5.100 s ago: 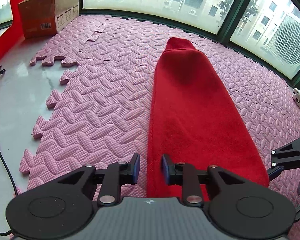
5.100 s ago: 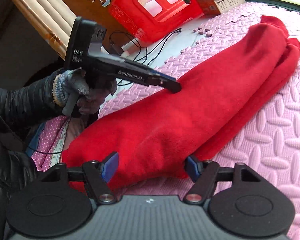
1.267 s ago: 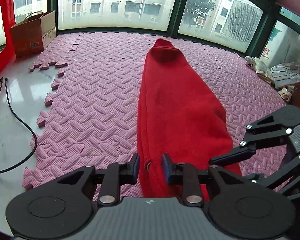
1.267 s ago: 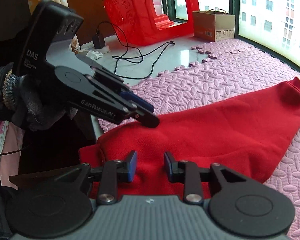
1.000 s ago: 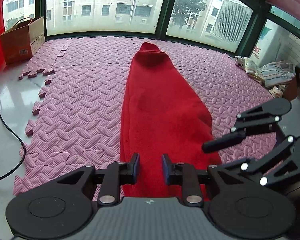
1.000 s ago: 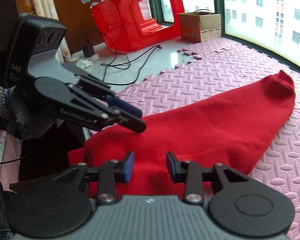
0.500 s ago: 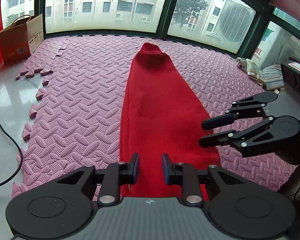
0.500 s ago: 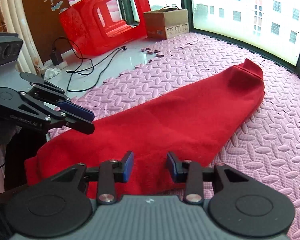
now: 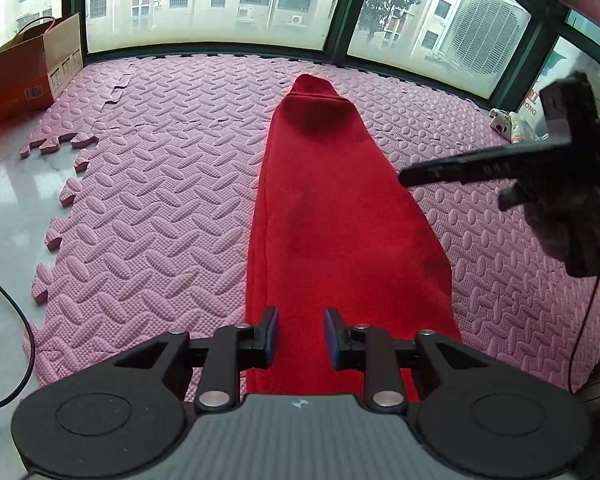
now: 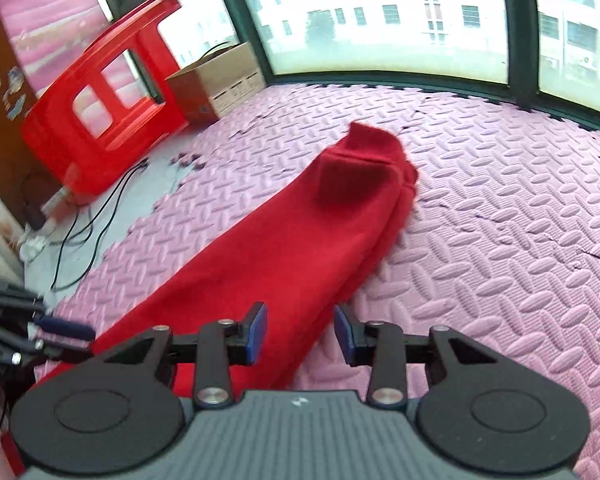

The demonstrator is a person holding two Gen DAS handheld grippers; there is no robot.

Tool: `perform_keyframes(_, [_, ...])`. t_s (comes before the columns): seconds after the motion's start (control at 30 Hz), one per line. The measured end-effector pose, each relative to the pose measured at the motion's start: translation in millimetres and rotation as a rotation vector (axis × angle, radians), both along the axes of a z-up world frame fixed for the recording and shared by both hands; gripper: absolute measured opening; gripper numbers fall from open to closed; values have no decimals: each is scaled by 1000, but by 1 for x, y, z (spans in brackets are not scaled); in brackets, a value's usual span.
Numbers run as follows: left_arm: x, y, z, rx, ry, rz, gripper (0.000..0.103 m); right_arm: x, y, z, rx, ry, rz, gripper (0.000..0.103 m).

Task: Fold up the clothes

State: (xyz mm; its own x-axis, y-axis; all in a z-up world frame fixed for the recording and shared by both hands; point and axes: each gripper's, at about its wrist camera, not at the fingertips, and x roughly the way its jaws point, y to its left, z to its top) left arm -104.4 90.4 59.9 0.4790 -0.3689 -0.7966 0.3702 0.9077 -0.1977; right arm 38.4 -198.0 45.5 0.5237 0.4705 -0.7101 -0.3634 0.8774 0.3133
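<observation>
our left gripper (image 9: 301, 334) and right gripper (image 10: 300, 330) both hang released above the garment's (image 9: 332, 216) near end on the mat (image 9: 160, 208). we should grasp both near corners evenly before folding. its long axis runs from us toward the mat's window edge.

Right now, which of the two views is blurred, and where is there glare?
Right wrist view: motion blur smears the red stool and red garment. Left wrist view: sharp, except the blurred right hand-held gripper; window glare on the bare floor; fisheye bends both.
</observation>
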Motion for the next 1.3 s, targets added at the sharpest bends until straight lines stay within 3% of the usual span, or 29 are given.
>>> perform_keyframes(0.2, [16, -8, -3, 19, 10, -2, 28, 70, -13, -20, 62, 33, -125, 39])
perform_keyframes(0.43, [27, -11, -5, 29, 19, -12, 28, 102, -12, -43, 82, 73, -166, 42])
perform_keyframes(0.63, [35, -13, -9, 35, 30, -12, 28, 106, -11, -48, 149, 81, -185, 40])
perform_keyframes(0.77, [40, -14, -9, 39, 34, -15, 28, 105, -16, -52, 210, 80, -222, 19])
perform_keyframes(0.83, [43, -16, -8, 39, 30, -19, 28, 102, -22, -50, 236, 80, -244, 14])
perform_keyframes(1.0, [58, -27, -3, 48, 6, -42, 28, 91, -43, -39, 230, 43, -308, 12])
perform_keyframes(1.17, [77, -49, 7, 55, -32, -71, 28, 71, -101, -23, 209, -10, -463, 12])
perform_keyframes(1.3, [90, -74, 11, 49, -32, -100, 28, 48, -139, -34, 189, 17, -563, 12])
